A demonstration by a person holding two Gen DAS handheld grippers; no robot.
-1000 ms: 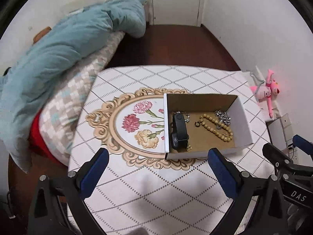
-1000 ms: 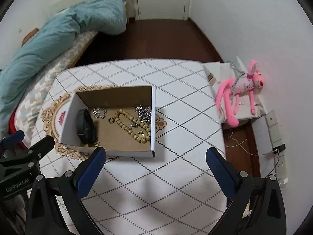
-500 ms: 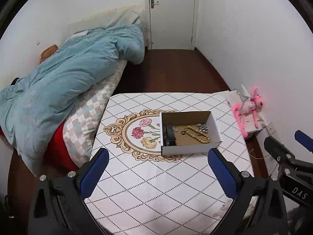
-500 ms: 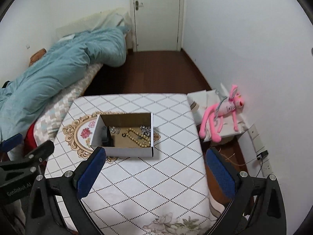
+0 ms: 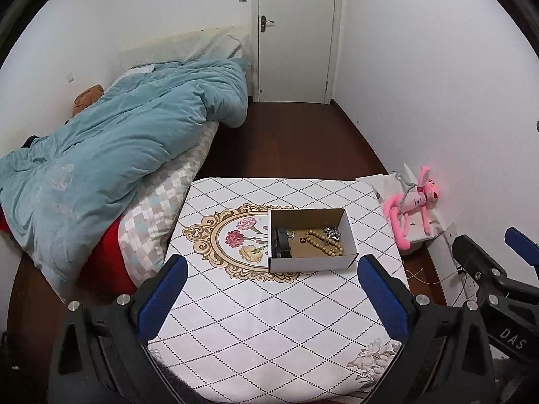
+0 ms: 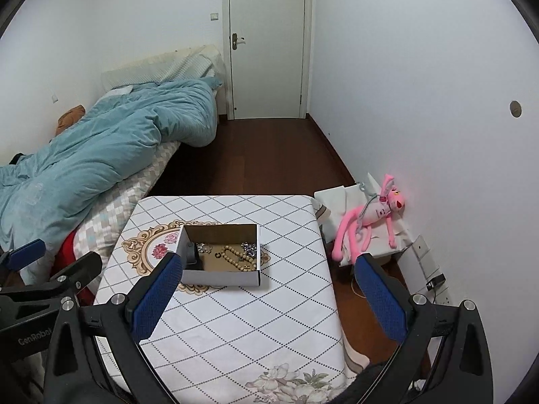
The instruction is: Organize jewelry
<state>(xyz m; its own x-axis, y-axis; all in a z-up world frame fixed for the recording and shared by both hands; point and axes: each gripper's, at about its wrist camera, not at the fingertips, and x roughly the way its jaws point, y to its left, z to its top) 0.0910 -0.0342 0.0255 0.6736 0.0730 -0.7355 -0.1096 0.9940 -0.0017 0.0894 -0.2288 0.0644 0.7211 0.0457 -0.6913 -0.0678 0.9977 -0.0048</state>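
Both pairs of jaws stand wide apart, holding nothing: the left gripper and right gripper hang over the near part of the table, well apart from the cardboard box. The box sits mid-table, bare cloth on every side, holding a bead bracelet, silver chain and black watch.

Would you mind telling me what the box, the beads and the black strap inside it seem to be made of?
Box: corrugated cardboard, white matte outside, brown inside, going by its thin folded walls.
Beads: probably wood, tan with a dull sheen; plastic is possible.
Strap: looks like matte black rubber or plastic, too small to be sure.
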